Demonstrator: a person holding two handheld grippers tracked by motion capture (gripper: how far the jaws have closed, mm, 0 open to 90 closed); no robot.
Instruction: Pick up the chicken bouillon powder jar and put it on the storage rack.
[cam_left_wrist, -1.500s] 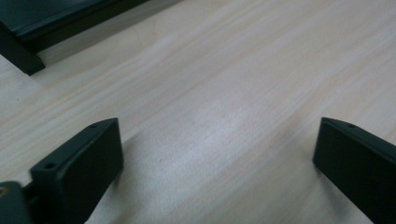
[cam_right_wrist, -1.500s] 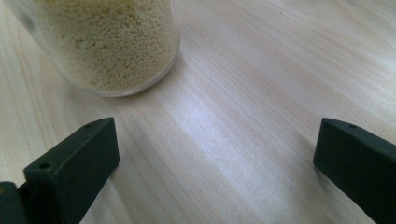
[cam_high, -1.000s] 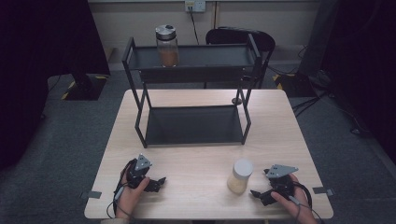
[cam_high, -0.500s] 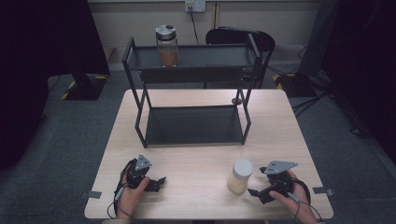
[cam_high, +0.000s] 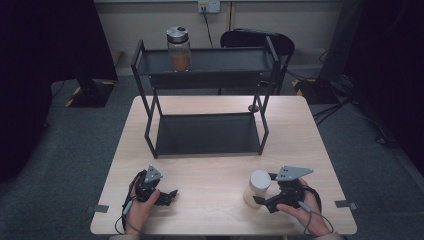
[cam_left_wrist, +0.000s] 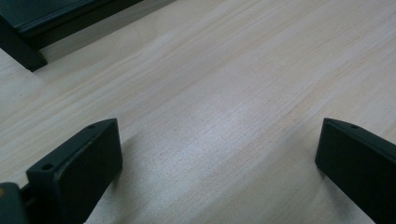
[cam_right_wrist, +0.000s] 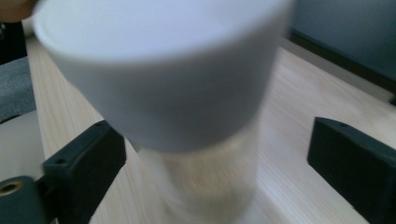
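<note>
Near the front right corner of the wooden table (cam_high: 210, 105) stands a jar (cam_high: 257, 188) with a white lid (cam_right_wrist: 159, 70) and pale contents, upright on the bare wood, well in front of the black two-level shelf (cam_high: 207, 135). Seen from above, flanked by the right gripper (cam_high: 264, 189), held in the right hand (cam_high: 305, 210) just beside it, jaws reaching around the jar from the right. Seen along the right gripper view, blurred but plain enough: jar between the two black jaws, the one jaw close against the glass below the lid or touching it, the other clearly off with table showing in the gap. Jaws apart, then, having just been closing in on the jar, not clamped. Toward the front left corner rests the left gripper (cam_high: 170, 196) in the left hand (cam_high: 137, 207), low over the table, well apart from the jar. Jaws wide apart in the left gripper view, only bare wood between them, a foot of the shelf at the upper left. On the top level of the shelf, toward its left end, a second jar (cam_high: 179, 49) with a metal lid and brown contents, upright. Behind the table, a dark chair (cam_high: 260, 40).
</note>
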